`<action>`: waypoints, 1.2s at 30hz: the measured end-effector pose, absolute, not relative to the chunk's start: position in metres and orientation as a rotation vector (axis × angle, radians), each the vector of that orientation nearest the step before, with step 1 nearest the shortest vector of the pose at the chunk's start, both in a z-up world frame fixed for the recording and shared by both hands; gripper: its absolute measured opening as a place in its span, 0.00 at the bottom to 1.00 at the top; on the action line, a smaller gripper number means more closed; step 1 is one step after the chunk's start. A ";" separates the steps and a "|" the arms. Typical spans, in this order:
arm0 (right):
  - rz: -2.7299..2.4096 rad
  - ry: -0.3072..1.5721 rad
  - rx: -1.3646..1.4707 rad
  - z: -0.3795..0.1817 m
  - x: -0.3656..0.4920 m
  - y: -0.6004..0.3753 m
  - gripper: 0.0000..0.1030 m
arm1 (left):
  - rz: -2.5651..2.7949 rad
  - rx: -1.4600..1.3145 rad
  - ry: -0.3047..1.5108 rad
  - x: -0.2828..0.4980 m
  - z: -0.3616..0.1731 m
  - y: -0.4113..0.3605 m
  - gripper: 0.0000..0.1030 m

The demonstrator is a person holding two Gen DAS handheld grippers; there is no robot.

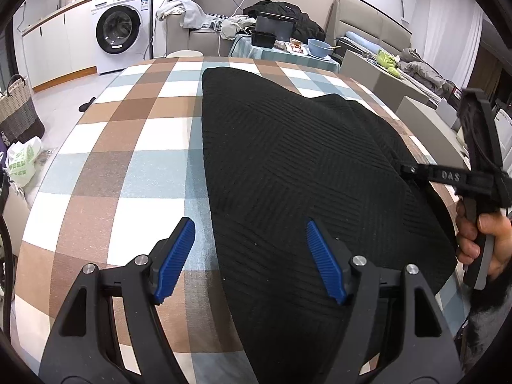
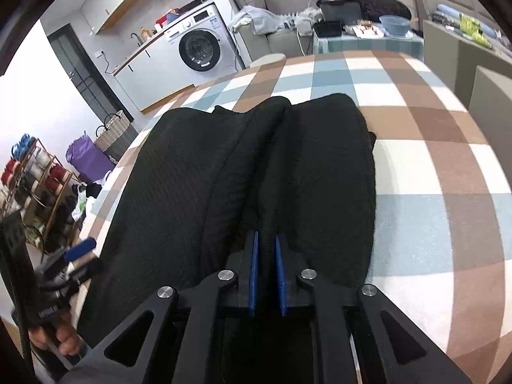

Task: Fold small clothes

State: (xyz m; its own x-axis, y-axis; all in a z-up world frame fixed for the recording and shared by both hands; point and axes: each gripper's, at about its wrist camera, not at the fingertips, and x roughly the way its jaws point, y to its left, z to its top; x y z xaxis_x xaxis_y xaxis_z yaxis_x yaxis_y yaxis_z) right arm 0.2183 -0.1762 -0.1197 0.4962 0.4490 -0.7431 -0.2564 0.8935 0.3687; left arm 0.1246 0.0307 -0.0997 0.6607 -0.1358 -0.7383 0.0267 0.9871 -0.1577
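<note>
A black ribbed knit garment [image 1: 297, 166] lies on the checked tablecloth [image 1: 128, 147]. My left gripper [image 1: 251, 227] is open just above the garment's near left edge, one blue pad over the cloth, the other over the knit. My right gripper [image 2: 266, 240] is shut on a raised fold of the garment [image 2: 224, 166] and holds that fold up off the table. In the left wrist view the right gripper [image 1: 412, 170] reaches in from the right edge, held by a hand. In the right wrist view the left gripper [image 2: 80, 249] shows at the lower left, blurred.
A washing machine [image 1: 120, 28] and counter stand at the back left. A sofa with clothes [image 1: 198, 12] and a small table with a blue bowl [image 1: 320, 48] lie behind the table. A woven basket [image 1: 16, 108] and bags stand on the floor at left.
</note>
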 end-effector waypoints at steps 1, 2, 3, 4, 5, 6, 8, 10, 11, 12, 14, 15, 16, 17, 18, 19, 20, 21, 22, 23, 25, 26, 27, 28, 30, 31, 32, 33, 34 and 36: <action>0.428 0.969 0.231 -0.121 0.223 -0.176 0.11 | -0.093 -0.136 0.845 0.125 -0.100 0.030 0.68; 0.428 0.976 0.224 -0.121 0.224 -0.173 0.12 | -0.095 -0.135 0.845 0.125 -0.100 0.030 0.68; 0.434 0.981 0.203 -0.120 0.225 -0.168 0.12 | -0.097 -0.136 0.846 0.125 -0.100 0.030 0.68; 0.436 0.979 0.191 -0.118 0.225 -0.165 0.11 | -0.099 -0.137 0.846 0.125 -0.100 0.030 0.68; 0.434 0.976 0.167 -0.116 0.226 -0.161 0.07 | -0.101 -0.138 0.844 0.125 -0.099 0.031 0.68; 0.435 0.962 0.161 -0.113 0.226 -0.158 0.04 | -0.099 -0.139 0.843 0.125 -0.099 0.031 0.68; 0.468 0.851 0.143 -0.094 0.215 -0.158 0.04 | -0.093 -0.145 0.836 0.124 -0.097 0.034 0.68; 0.476 0.746 0.126 -0.071 0.202 -0.163 0.04 | -0.090 -0.157 0.831 0.124 -0.096 0.037 0.68; 0.457 0.722 0.120 -0.062 0.197 -0.169 0.04 | -0.091 -0.164 0.832 0.124 -0.096 0.038 0.68; 0.422 0.716 0.090 -0.059 0.194 -0.174 0.04 | -0.093 -0.170 0.834 0.124 -0.096 0.039 0.68; 0.349 0.764 0.062 -0.070 0.198 -0.184 0.04 | -0.103 -0.166 0.837 0.124 -0.097 0.037 0.68; 0.332 0.806 0.080 -0.080 0.202 -0.190 0.04 | -0.106 -0.159 0.838 0.124 -0.097 0.036 0.68; 0.322 0.847 0.094 -0.091 0.206 -0.194 0.04 | -0.109 -0.153 0.837 0.123 -0.097 0.034 0.68; 0.316 0.867 0.103 -0.098 0.209 -0.196 0.04 | -0.113 -0.146 0.837 0.123 -0.097 0.032 0.68; 0.322 0.886 0.113 -0.106 0.210 -0.197 0.04 | -0.116 -0.141 0.837 0.122 -0.097 0.031 0.68; 0.325 0.894 0.120 -0.108 0.211 -0.198 0.04 | -0.117 -0.138 0.837 0.122 -0.097 0.029 0.68; 0.327 0.902 0.130 -0.111 0.210 -0.200 0.04 | -0.121 -0.136 0.839 0.122 -0.098 0.028 0.68; 0.333 0.909 0.130 -0.111 0.210 -0.201 0.04 | -0.125 -0.134 0.840 0.122 -0.098 0.027 0.68; 0.342 0.920 0.123 -0.110 0.211 -0.201 0.05 | -0.126 -0.132 0.841 0.122 -0.099 0.026 0.68; 0.348 0.920 0.130 -0.109 0.210 -0.201 0.09 | -0.127 -0.132 0.842 0.122 -0.099 0.025 0.68; 0.349 0.917 0.147 -0.107 0.213 -0.203 0.14 | -0.130 -0.131 0.846 0.122 -0.100 0.025 0.68; 0.342 0.911 0.164 -0.104 0.215 -0.204 0.17 | -0.130 -0.130 0.850 0.123 -0.101 0.024 0.68; 0.340 0.903 0.185 -0.104 0.218 -0.206 0.18 | -0.130 -0.129 0.851 0.122 -0.101 0.024 0.68; 0.339 0.903 0.206 -0.105 0.224 -0.208 0.18 | -0.130 -0.128 0.852 0.122 -0.102 0.023 0.68; 0.338 0.900 0.241 -0.106 0.237 -0.210 0.18 | -0.132 -0.126 0.855 0.123 -0.103 0.023 0.68; 0.338 0.890 0.241 -0.106 0.240 -0.209 0.17 | -0.132 -0.126 0.856 0.123 -0.103 0.023 0.68; 0.331 0.889 0.232 -0.105 0.242 -0.207 0.10 | -0.133 -0.128 0.856 0.123 -0.103 0.023 0.68; 0.341 0.881 0.224 -0.103 0.243 -0.205 0.05 | -0.134 -0.127 0.856 0.123 -0.103 0.023 0.68; 0.351 0.858 0.217 -0.099 0.241 -0.204 0.05 | -0.135 -0.128 0.856 0.123 -0.103 0.023 0.68; 0.358 0.737 0.189 -0.079 0.227 -0.203 0.04 | -0.130 -0.131 0.852 0.124 -0.103 0.023 0.68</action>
State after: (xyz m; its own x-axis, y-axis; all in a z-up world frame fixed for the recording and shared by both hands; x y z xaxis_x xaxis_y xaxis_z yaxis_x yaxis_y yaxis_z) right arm 0.2265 -0.2029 -0.0788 0.6837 0.3828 -0.6213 -0.2514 0.9228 0.2919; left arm 0.1239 0.0231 -0.1035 0.6511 -0.1668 -0.7404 0.0620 0.9840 -0.1672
